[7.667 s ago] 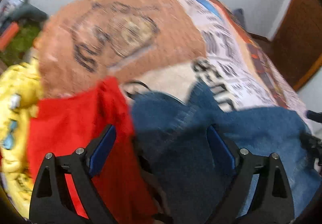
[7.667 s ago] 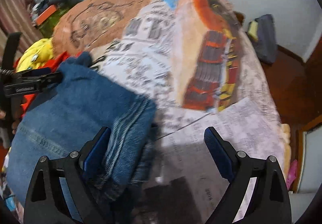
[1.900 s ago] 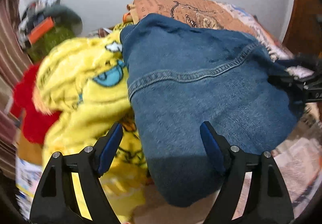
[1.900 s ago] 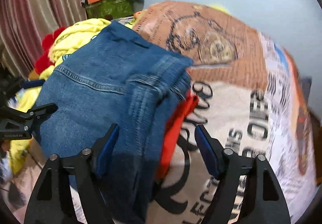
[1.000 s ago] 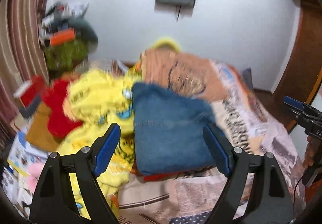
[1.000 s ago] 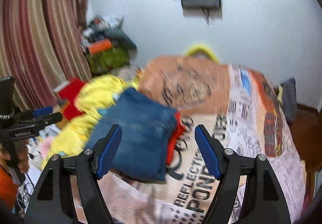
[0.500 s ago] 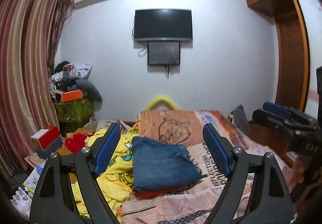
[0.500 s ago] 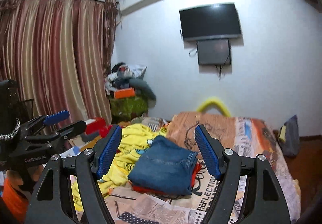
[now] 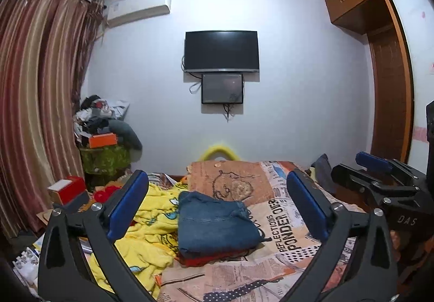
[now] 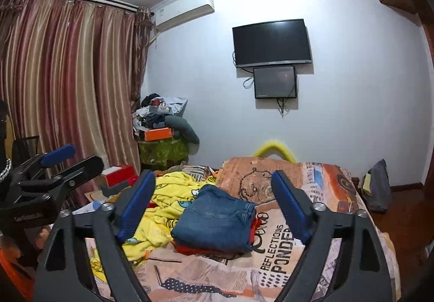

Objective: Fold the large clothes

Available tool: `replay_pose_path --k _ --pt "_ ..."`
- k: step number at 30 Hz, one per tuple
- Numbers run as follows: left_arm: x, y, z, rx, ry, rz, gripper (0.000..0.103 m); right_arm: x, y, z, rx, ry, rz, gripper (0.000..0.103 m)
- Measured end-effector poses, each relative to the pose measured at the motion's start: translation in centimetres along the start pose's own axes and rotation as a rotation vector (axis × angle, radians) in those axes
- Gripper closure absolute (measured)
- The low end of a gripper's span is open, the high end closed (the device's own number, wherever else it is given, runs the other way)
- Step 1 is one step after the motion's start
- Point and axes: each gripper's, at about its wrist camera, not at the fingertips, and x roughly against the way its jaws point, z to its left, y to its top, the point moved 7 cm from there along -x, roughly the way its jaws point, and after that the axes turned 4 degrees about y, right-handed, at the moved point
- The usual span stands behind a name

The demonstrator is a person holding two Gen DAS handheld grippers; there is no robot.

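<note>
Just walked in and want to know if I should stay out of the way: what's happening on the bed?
A person is folding clothes with two handheld claws. The folded blue denim garment lies on the bed's printed bedspread, atop a red garment, beside a crumpled yellow cartoon-print blanket. The left claw and right claw are opening, empty, and clear of the pile.

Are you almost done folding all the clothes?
Partly. The jeans lie folded on a red garment. Nothing is in hand: the left gripper and right gripper are opening, empty, back from the bed. The yellow blanket is still crumpled.
</note>
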Motion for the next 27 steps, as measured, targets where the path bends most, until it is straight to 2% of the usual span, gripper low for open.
replay_pose_path --k 2,4,7,27 --pt "0.0 -0.2 -0.1 -0.001 0.004 0.004 0.000 0.0 -0.1 -0.1 0.000 -0.020 0.005 0.012" --pt "0.0 -0.5 -0.2 0.001 0.003 0.010 0.000 0.3 -0.1 -0.1 0.006 -0.042 -0.006 0.000" --pt "-0.1 -0.8 -0.5 -0.005 0.004 0.016 0.000 0.5 0.0 -0.2 0.015 -0.063 -0.023 0.000" --pt "-1.5 -2.2 -0.1 0.028 -0.007 0.056 0.000 0.7 -1.1 -0.7 0.000 -0.077 0.024 0.000"
